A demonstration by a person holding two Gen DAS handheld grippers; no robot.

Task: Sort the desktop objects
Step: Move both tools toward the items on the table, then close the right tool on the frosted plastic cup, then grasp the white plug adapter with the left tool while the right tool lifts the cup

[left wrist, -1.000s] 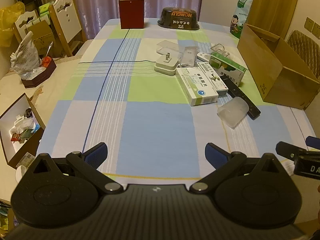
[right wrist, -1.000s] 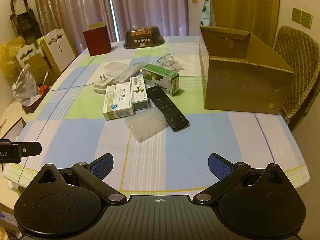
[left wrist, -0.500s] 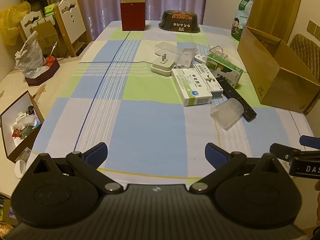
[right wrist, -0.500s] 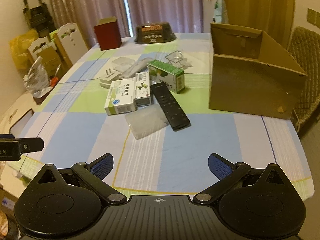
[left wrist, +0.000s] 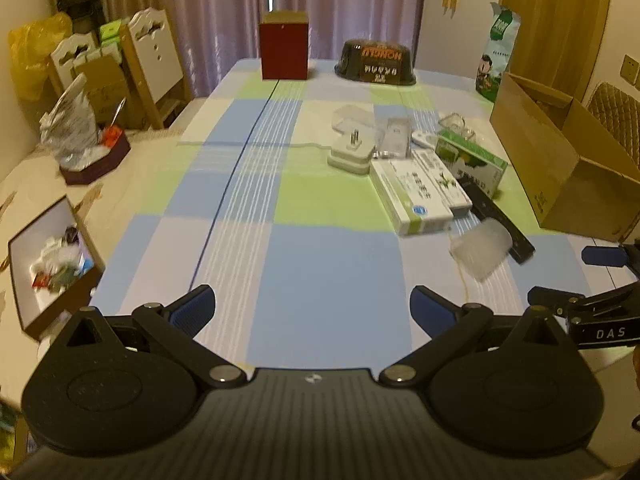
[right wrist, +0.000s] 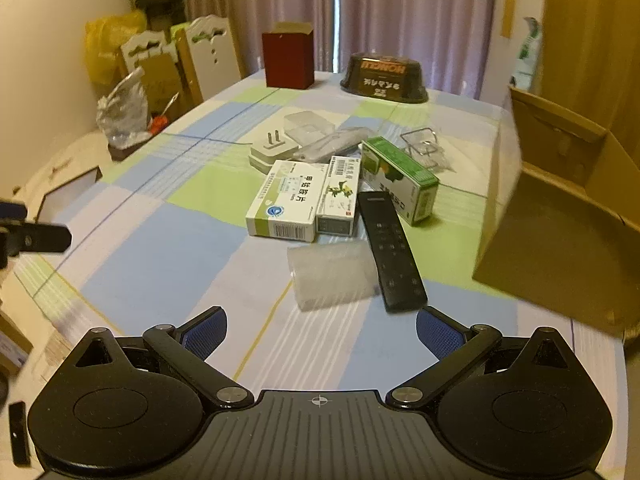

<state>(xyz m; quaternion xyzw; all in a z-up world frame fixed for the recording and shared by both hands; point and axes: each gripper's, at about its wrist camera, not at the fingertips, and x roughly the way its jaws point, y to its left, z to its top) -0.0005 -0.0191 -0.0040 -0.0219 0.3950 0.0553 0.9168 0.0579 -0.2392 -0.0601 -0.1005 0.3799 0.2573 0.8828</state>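
Checked table (left wrist: pixel 320 272) carries everything. Cardboard box (right wrist: pixel 560 216) stands open on its right side. Just left of it, the clutter: medicine boxes (right wrist: pixel 288 204), black remote (right wrist: pixel 390 248) touching them, clear plastic cup (right wrist: pixel 332 276) lying on its side beside the remote. My left gripper (left wrist: pixel 312 304) and right gripper (right wrist: pixel 320 330): jaws wide apart, empty, above the near edge.

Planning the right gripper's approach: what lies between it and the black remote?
Only bare tablecloth lies between the open right gripper and the black remote; the translucent plastic cup lies just beside the path, shown in the right wrist view.
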